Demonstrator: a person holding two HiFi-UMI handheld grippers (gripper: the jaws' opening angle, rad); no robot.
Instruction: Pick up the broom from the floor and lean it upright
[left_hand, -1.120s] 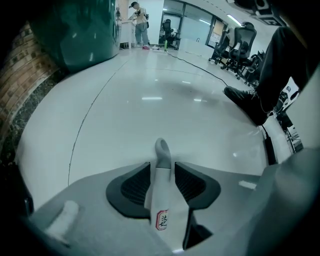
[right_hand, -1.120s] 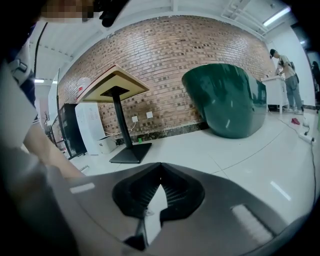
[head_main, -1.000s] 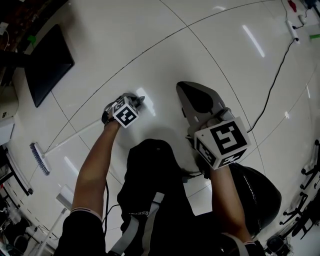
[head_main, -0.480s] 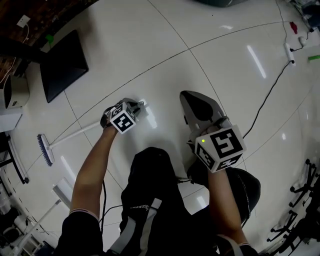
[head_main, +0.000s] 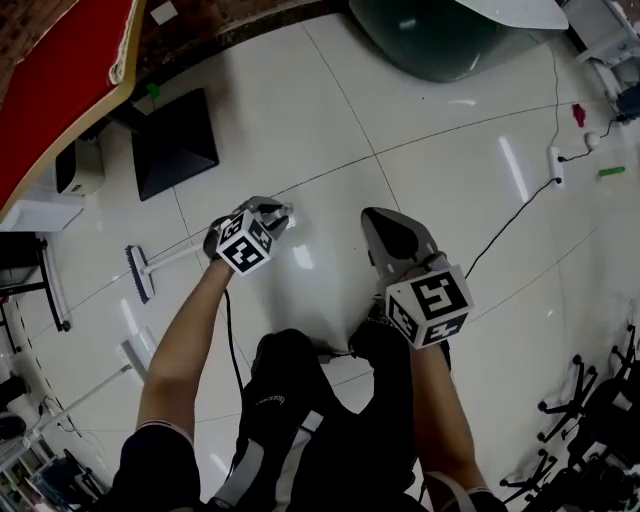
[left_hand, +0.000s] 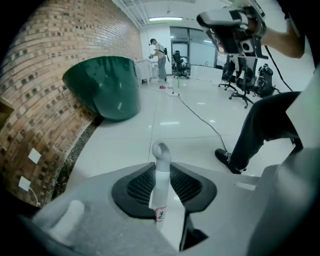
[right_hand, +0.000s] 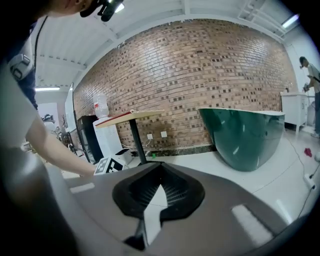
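Note:
The broom has a white handle (head_main: 178, 253) and a dark brush head (head_main: 138, 273), which rests on the white tiled floor at the left. My left gripper (head_main: 272, 213) is shut on the handle's upper end and holds it off the floor. In the left gripper view the handle (left_hand: 160, 192) sits between the black pads, and its hanging loop (left_hand: 161, 150) sticks out past the left gripper (left_hand: 161, 172). My right gripper (head_main: 388, 222) hovers to the right, apart from the broom. In the right gripper view the right gripper (right_hand: 161, 167) has its tips together and holds nothing.
A large green tub (head_main: 440, 40) lies by the brick wall (left_hand: 30, 100). A red-topped table (head_main: 60, 80) with a black base plate (head_main: 175, 145) stands at the upper left. A power strip (head_main: 553, 165) and its cable cross the floor on the right. Office chairs (head_main: 590, 420) are at the lower right.
Both grippers have risen from near the floor as the person stood up. The handle end came up with the left gripper, while the brush head stayed on the floor.

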